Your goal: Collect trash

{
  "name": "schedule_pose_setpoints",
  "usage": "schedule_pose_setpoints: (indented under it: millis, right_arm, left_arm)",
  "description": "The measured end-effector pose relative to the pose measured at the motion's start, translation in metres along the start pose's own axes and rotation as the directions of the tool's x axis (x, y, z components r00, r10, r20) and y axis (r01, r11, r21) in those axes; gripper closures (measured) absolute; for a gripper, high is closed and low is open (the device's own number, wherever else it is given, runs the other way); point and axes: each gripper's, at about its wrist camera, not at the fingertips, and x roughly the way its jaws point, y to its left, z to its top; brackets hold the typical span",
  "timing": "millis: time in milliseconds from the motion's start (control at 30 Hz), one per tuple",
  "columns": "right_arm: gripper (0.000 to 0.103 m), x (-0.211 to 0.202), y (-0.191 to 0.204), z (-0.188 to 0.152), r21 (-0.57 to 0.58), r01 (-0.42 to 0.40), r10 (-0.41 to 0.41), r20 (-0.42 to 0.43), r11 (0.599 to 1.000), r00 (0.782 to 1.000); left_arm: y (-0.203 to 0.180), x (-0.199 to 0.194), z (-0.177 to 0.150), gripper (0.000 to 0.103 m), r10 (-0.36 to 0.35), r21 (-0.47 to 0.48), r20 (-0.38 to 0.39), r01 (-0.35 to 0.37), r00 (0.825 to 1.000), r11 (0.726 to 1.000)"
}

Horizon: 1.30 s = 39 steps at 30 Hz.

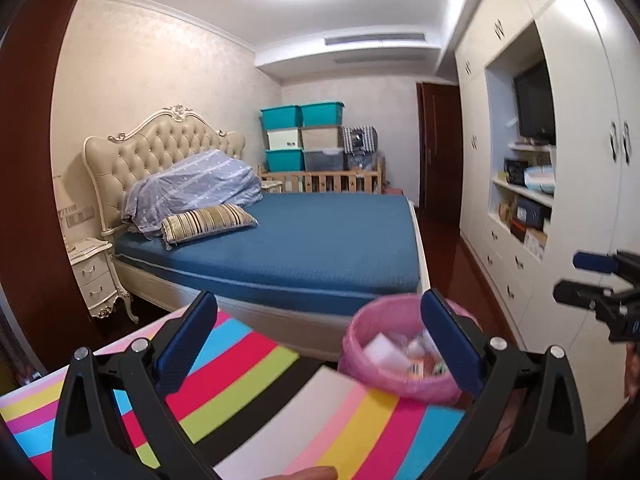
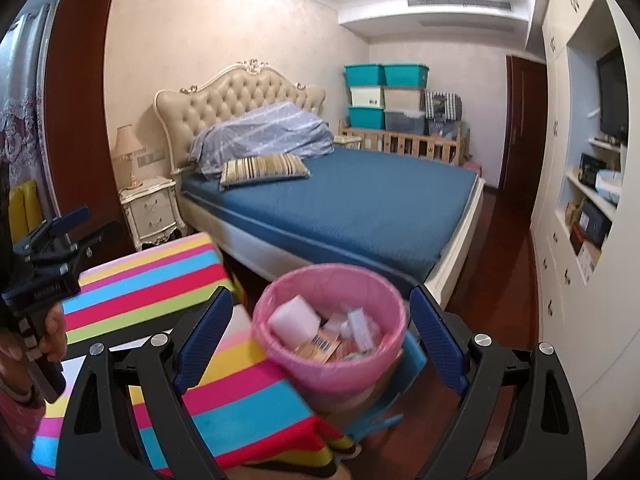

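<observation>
A pink-lined trash bin [image 2: 320,376] stands beside a table with a striped cloth [image 2: 152,280]. It holds a white block [image 2: 294,316], a barcoded packet [image 2: 324,346] and several wrappers. My right gripper [image 2: 321,294] hovers above and in front of the bin, open, with nothing between its blue pads. In the left wrist view the bin [image 1: 360,344] sits at lower right, beyond the cloth [image 1: 240,368]. My left gripper [image 1: 319,296] is open and empty above the table. Each gripper shows in the other's view, the right gripper [image 1: 592,280] at the right edge and the left gripper [image 2: 80,224] at the left.
A bed with a blue mattress [image 2: 360,208] fills the middle of the room, a nightstand [image 2: 150,208] at its head. White wardrobes and shelves [image 2: 580,240] line the right wall. Storage boxes [image 2: 384,96] and a wooden crib rail stand behind. A blue plastic piece [image 2: 380,420] lies under the bin.
</observation>
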Motion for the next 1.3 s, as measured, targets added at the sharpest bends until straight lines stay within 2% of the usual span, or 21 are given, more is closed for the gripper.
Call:
schedule_pose_setpoints:
  millis: [167,333,500,633,933,1300]
  right_arm:
    - [0.018,-0.007,-0.001,-0.023,0.033,0.021,-0.019,-0.040,0.999,0.999]
    - [0.018,-0.014,-0.001,-0.039,0.050,0.026,-0.024,-0.047,0.998,0.999]
    - [0.018,-0.016,0.004,-0.051,0.021,0.034,-0.034,-0.033,0.999,0.999]
    - [0.018,-0.016,0.008,-0.056,0.000,0.031,-0.031,-0.020,1.000,0.999]
    - [0.018,-0.009,0.008,-0.057,-0.015,0.025,-0.026,-0.033,1.000,0.999]
    - [0.018,-0.007,0.009,-0.061,-0.015,0.013,-0.014,-0.035,1.000,0.999]
  left_arm:
    - [-0.012,-0.014,-0.026,0.004,0.029,0.026,-0.025,-0.029,0.999,0.999]
    - [-0.023,-0.018,-0.048,0.004,-0.042,-0.009,-0.093,0.042,0.995,0.999]
    - [-0.024,-0.017,-0.057,0.004,-0.078,-0.063,-0.134,0.070,0.988,0.995]
    - [-0.029,-0.018,-0.058,0.004,-0.098,-0.076,-0.133,0.088,0.986,0.993]
    - [-0.050,-0.015,-0.064,0.004,-0.117,-0.024,-0.145,0.115,0.983,0.993]
    - [-0.048,-0.009,-0.067,0.004,-0.115,-0.035,-0.152,0.111,0.982,0.993]
